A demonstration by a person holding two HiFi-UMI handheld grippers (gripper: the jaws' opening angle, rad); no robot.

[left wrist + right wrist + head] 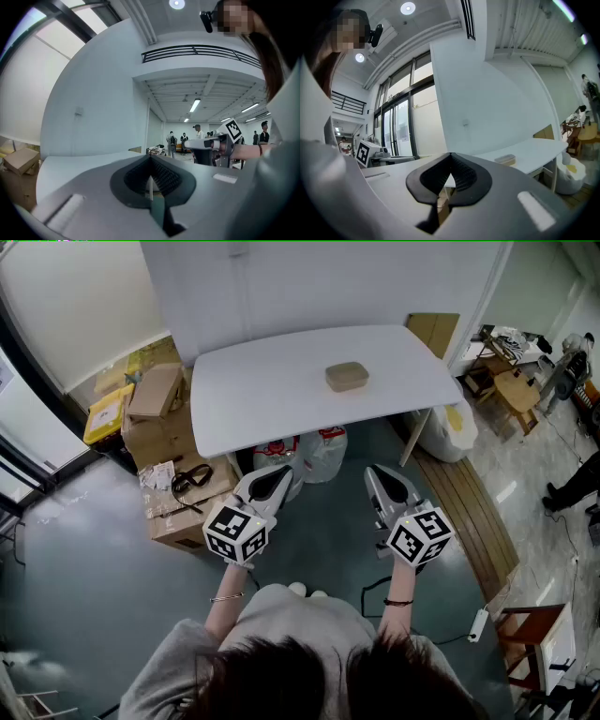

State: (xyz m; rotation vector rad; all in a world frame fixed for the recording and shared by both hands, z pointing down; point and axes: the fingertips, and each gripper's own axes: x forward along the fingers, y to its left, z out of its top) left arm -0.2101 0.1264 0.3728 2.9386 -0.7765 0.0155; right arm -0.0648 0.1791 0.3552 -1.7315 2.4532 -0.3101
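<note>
Head view | our left gripper and right gripper pressed together, empty | tan box on white table

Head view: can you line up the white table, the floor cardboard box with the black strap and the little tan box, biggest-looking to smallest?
1. white table, by far
2. cardboard box
3. tan box, smallest
The cardboard box lies lower, farther from the camera, so it may really be bigger than it looks.

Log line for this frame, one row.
left hand-held gripper: shut, empty | right hand-held gripper: shut, empty | tan rounded lidded box: on white rectangular table, ahead of both, untouched
</note>
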